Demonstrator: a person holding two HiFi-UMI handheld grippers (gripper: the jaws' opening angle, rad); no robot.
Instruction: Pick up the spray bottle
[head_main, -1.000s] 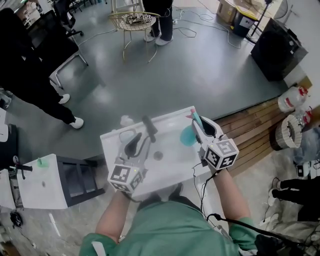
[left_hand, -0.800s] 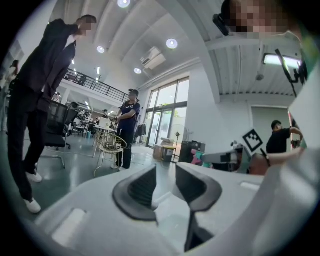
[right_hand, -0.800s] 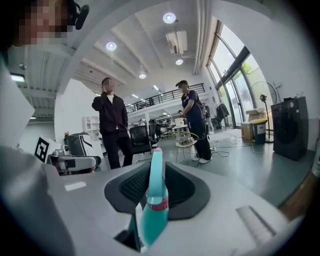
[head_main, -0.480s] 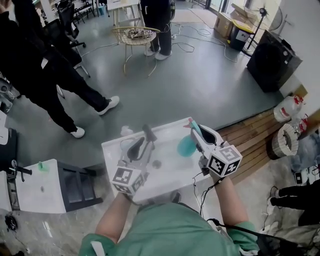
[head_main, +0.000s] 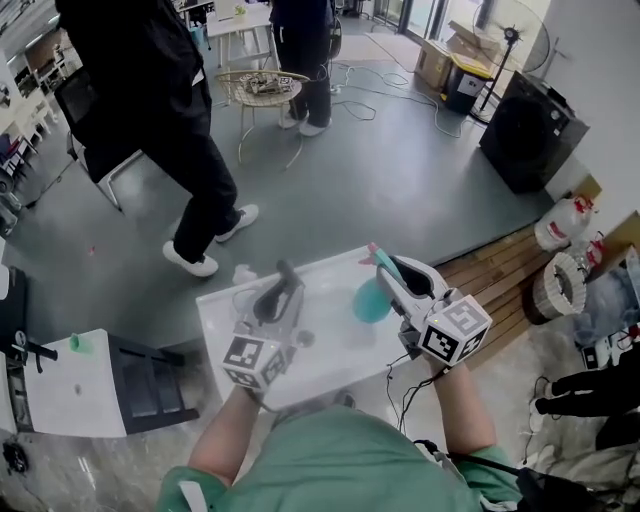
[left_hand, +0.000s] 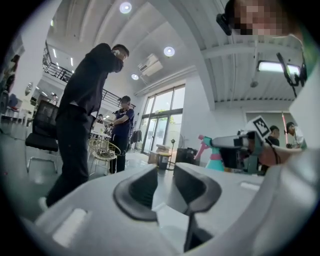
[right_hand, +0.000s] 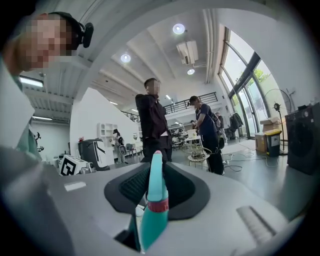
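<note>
The right gripper (head_main: 392, 270) was clenched on the spray bottle (head_main: 370, 300), which hung above the far right part of the white table (head_main: 335, 350). The head view showed the bottle's round teal body beside and below the jaws, but not how they gripped it. That showed in the right gripper view: a narrow teal part of the bottle (right_hand: 152, 210), ringed by a red band, stood upright between the 2 dark pads of the right gripper (right_hand: 156, 186), which pressed it from both sides. The body was out of sight there. The left gripper view gave the bottle (left_hand: 216, 159) from the side, with its pink trigger sticking out to the left, held at the tip of the right gripper (left_hand: 239, 148).

The left gripper (head_main: 281, 283) hovered over the table's left part. In its own view the left gripper (left_hand: 165, 186) had its jaws released, with a narrow gap between them and nothing in it.

A person in black (head_main: 165, 110) stood on the grey floor beyond the table, near a wicker stool (head_main: 262, 86).
</note>
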